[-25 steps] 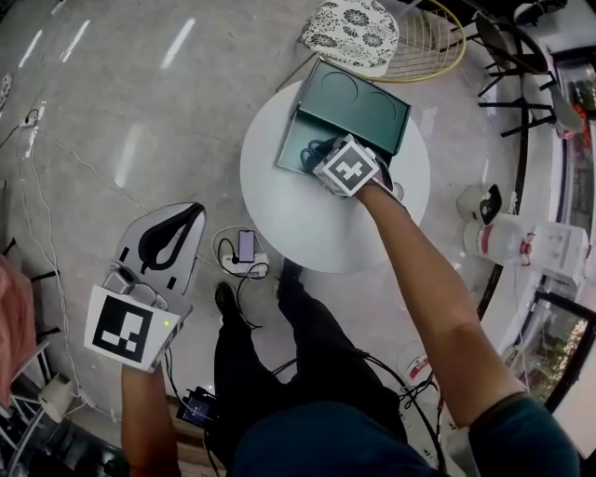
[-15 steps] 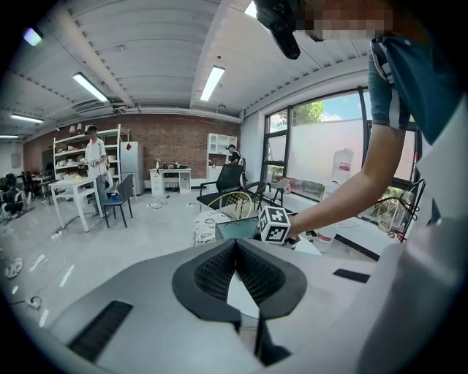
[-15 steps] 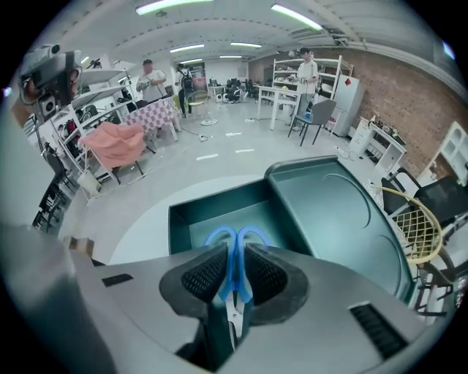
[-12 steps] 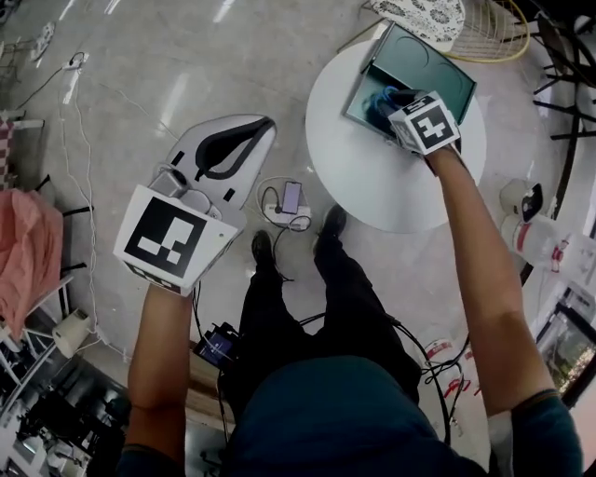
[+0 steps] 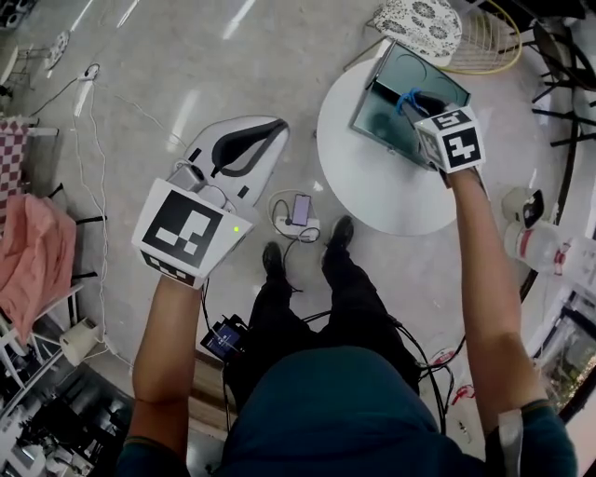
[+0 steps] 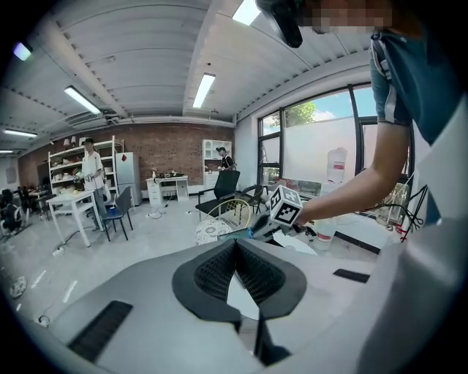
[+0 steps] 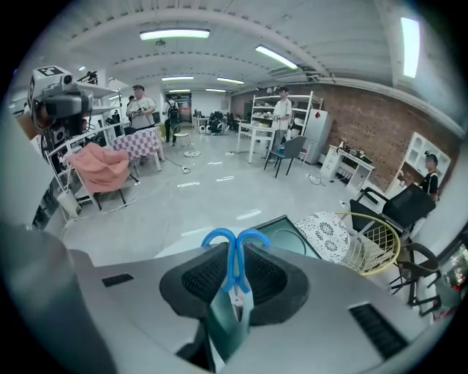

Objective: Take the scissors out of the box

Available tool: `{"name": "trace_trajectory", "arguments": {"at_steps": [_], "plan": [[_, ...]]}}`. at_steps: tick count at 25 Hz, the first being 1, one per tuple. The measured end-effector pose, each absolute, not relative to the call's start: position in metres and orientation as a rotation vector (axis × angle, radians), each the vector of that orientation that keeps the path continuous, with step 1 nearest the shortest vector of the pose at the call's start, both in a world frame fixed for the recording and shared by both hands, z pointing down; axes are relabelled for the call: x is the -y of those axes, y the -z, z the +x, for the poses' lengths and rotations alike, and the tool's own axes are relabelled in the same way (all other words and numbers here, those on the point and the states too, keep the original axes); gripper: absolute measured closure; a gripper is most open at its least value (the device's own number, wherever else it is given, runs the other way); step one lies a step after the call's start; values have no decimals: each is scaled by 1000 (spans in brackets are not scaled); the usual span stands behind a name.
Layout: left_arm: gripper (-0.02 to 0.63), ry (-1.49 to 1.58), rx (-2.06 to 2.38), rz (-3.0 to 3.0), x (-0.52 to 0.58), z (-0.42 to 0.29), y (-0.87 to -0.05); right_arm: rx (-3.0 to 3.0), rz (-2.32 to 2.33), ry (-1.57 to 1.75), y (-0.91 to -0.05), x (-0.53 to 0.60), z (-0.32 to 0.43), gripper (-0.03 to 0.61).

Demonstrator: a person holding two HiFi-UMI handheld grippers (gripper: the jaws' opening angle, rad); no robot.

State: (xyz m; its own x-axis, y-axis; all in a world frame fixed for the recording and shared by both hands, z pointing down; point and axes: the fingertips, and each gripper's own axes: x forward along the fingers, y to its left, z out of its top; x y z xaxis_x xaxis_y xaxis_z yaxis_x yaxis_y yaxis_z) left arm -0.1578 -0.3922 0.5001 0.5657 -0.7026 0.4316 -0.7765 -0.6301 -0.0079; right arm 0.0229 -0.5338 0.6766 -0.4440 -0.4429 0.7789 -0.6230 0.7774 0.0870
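The scissors (image 5: 403, 99), with blue handles, are pinched in my right gripper (image 5: 421, 102), which is shut on them above the open dark green box (image 5: 391, 116) on the round white table (image 5: 372, 182). In the right gripper view the blue handles of the scissors (image 7: 235, 241) stick out past the pads, the blades run back between the jaws, and the box (image 7: 287, 232) lies beyond. My left gripper (image 5: 265, 132) hangs over the floor left of the table, jaws closed together with nothing in them. From the left gripper (image 6: 235, 247) I see the right gripper's marker cube (image 6: 287, 207).
A patterned cushion (image 5: 419, 23) on a yellow wire chair stands behind the table. A power strip with a phone (image 5: 298, 212) and cables lie on the floor by my feet. Pink cloth (image 5: 33, 261) hangs at far left. People stand far back in the room.
My right gripper has come up out of the box with the blue-handled scissors in it. The left gripper has risen and shifted toward the table.
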Motion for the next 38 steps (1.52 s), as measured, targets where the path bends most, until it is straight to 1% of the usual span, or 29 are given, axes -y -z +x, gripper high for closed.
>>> {"name": "trace_trajectory", "arguments": {"at_steps": [15,26,38], "plan": [[595,-548,1258,2749,372,-145,-397,2290,1116,-260,-492,490,69,483],[595,-485,1297,2834,332,-134,-313,2433,1238,-164,-362,424,84,483],[595,-415,1252,2967,300,-104,-250,2570,1350,-62,-255,339,109,483]]}}
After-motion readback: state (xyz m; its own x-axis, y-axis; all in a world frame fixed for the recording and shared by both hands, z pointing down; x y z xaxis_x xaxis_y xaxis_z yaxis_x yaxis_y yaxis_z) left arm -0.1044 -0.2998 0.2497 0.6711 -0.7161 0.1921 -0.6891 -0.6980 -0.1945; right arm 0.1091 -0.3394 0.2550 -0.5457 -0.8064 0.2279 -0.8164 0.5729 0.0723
